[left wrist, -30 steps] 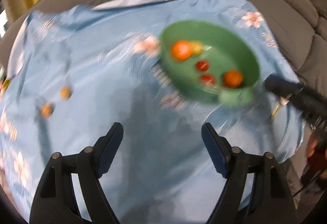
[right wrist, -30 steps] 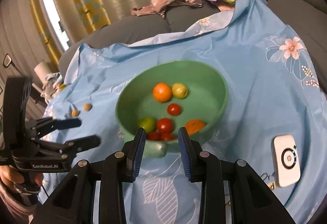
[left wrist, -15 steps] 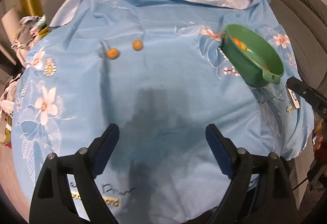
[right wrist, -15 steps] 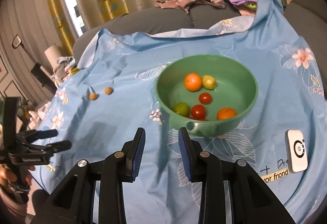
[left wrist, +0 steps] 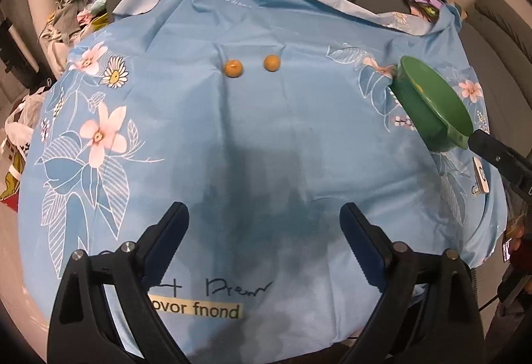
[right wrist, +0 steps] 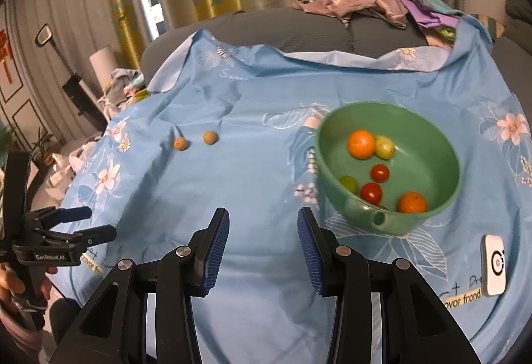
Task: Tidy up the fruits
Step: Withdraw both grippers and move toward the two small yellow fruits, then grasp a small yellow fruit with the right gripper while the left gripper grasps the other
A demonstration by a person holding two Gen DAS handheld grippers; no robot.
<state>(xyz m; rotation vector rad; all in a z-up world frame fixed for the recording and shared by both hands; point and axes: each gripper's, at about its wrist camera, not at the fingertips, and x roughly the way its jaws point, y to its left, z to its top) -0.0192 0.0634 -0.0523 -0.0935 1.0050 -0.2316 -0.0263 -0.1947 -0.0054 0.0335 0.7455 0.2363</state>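
Observation:
A green bowl (right wrist: 432,138) sits on the blue flowered cloth at the right and holds several fruits: oranges, red tomatoes and greenish ones. It shows side-on in the left wrist view (left wrist: 432,104). Two small tan fruits (left wrist: 233,68) (left wrist: 271,62) lie loose on the cloth at mid-back; they also show in the right wrist view (right wrist: 180,143) (right wrist: 210,137). My left gripper (left wrist: 264,231) is open and empty, well short of them. My right gripper (right wrist: 262,231) is open and empty, to the left of the bowl.
A white device (right wrist: 494,259) lies on the cloth to the right of the bowl. A pile of clothes (right wrist: 365,3) lies on the grey sofa behind. Bags and clutter (left wrist: 20,144) stand past the cloth's left edge.
Both grippers have pulled back and swung left. The bowl has slid to the right of both views and the two loose fruits have come toward the centre. The right jaws have opened wider.

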